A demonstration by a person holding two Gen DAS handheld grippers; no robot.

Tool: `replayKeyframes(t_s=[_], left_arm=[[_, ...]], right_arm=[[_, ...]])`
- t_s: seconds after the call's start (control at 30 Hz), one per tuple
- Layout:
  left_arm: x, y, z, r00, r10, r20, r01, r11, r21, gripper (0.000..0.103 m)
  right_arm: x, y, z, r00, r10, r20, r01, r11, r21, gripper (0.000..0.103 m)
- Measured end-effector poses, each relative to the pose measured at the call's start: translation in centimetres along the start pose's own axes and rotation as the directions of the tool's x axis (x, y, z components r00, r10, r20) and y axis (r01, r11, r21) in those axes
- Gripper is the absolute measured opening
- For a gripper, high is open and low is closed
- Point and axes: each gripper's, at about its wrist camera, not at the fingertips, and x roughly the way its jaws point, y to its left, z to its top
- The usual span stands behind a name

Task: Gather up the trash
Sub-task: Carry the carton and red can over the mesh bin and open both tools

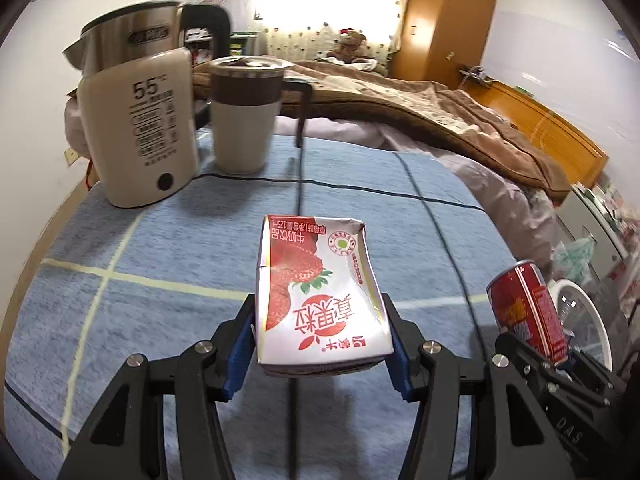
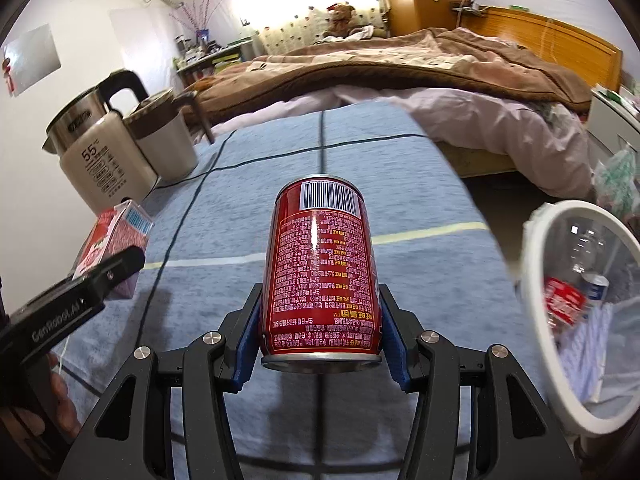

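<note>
Trash bin [image 2: 536, 320] sits off the table's right edge, nearest your right gripper [image 2: 320, 332], whose fingers are clamped on the red can [image 2: 320, 268] (long axis pointing forward); your left gripper [image 1: 320, 340] clamps the strawberry milk carton [image 1: 320, 292], farther from it.

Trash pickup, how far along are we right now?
Partly done: the white-rimmed bin already holds a bottle and wrappers. In hand: the left gripper clamps the strawberry milk carton, and the right gripper clamps the red can. Left: dropping both into the bin. No other loose trash shows on the blue cloth.
</note>
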Motion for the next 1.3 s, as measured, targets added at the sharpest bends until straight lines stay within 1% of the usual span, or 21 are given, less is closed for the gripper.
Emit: replayKeyframes(t_s=[0.17, 0.23, 0.4, 0.47, 0.67, 0.73, 0.8, 1.03, 1.3], left_arm=[[-0.9, -2.8, -1.2, 1.0, -0.01, 0.006, 0.01, 0.998, 0.056, 0.059], [-1.1, -3.8, -1.6, 0.999, -0.034, 0.001, 0.034, 0.997, 0.067, 0.059], [-1.7, -5.8, -2.1, 0.998, -0.056, 0.005, 0.055, 0.994, 0.091, 0.059], [-2.0, -6.7, -2.2, 0.998, -0.054, 0.017, 0.052, 0.993, 0.11, 0.059], [-2.5, -9.3, -2.7, 0.994, -0.107, 0.018, 0.104, 0.985, 0.14, 0.059], [-2.7, -10.3, -3.0, 0.992, -0.122, 0.014, 0.118, 0.981, 0.152, 0.059], [-2.7, -11.5, -3.2, 0.992, -0.124, 0.017, 0.119, 0.977, 0.178, 0.059], [-2.7, -15.3, -3.7, 0.984, -0.175, 0.005, 0.17, 0.961, 0.218, 0.059], [-2.2, -19.9, -4.3, 0.969, -0.243, -0.034, 0.243, 0.933, 0.265, 0.059]], right_arm=[[-1.6, -2.4, -0.5, 0.999, -0.031, 0.008, 0.031, 0.999, 0.032, 0.053], [-2.1, -3.3, -0.8, 0.999, -0.035, 0.015, 0.034, 0.998, 0.043, 0.053], [-3.2, -5.2, -1.2, 0.998, -0.059, 0.025, 0.057, 0.996, 0.068, 0.053], [-3.6, -6.1, -1.3, 0.997, -0.07, 0.03, 0.067, 0.995, 0.076, 0.053], [-5.3, -8.9, -1.9, 0.993, -0.104, 0.049, 0.098, 0.989, 0.114, 0.053], [-6.0, -10.1, -2.0, 0.992, -0.118, 0.053, 0.11, 0.986, 0.125, 0.053], [-6.5, -11.1, -2.2, 0.99, -0.132, 0.055, 0.123, 0.983, 0.138, 0.053], [-8.4, -14.3, -2.9, 0.982, -0.178, 0.067, 0.163, 0.97, 0.18, 0.053], [-9.9, -17.6, -3.3, 0.971, -0.229, 0.066, 0.21, 0.954, 0.216, 0.053]])
